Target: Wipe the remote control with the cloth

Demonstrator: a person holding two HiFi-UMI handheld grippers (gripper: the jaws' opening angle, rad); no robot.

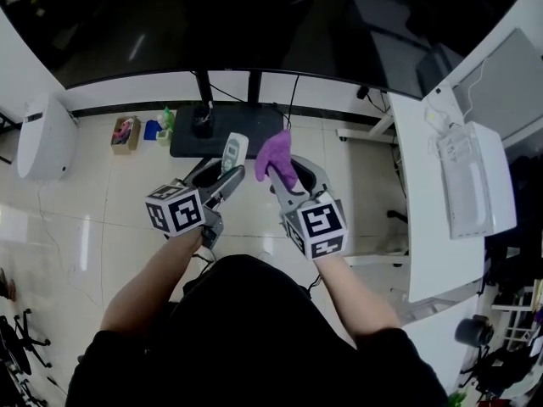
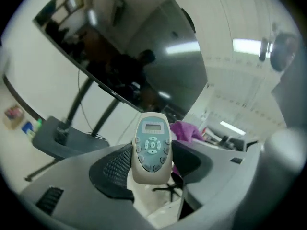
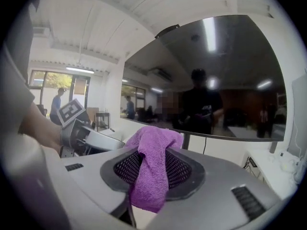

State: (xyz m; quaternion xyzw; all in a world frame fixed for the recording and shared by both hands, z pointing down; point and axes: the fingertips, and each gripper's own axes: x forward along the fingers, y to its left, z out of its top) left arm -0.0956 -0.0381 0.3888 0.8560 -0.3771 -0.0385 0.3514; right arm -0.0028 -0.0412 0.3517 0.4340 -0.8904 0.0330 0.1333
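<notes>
Holding both tools out ahead, the person has the left gripper (image 1: pixel 222 175) clamped on the lower end of the remote control (image 2: pixel 152 146). Its jaws stand wide, with a ribbed black pad on either side of the casing. The remote is a slim, round-cornered bar of cream plastic, standing upright. Its face is a blue-grey panel with a small display at the top and buttons ringed round a central one.

Just beside it, at its 3 o'clock in the head view, the right gripper (image 1: pixel 290 175) is closed partway on the cloth (image 3: pixel 152 169). This is a purple, nubbly terry fold, bunched above the mesh-textured pads and drooping below them. Whether cloth and remote touch cannot be told.

Farther off, at 12 o'clock, a flat black stand base (image 1: pixel 191 142) rests on the glossy tiled floor (image 1: pixel 102 219) beneath a large dark screen (image 1: pixel 254 24).
</notes>
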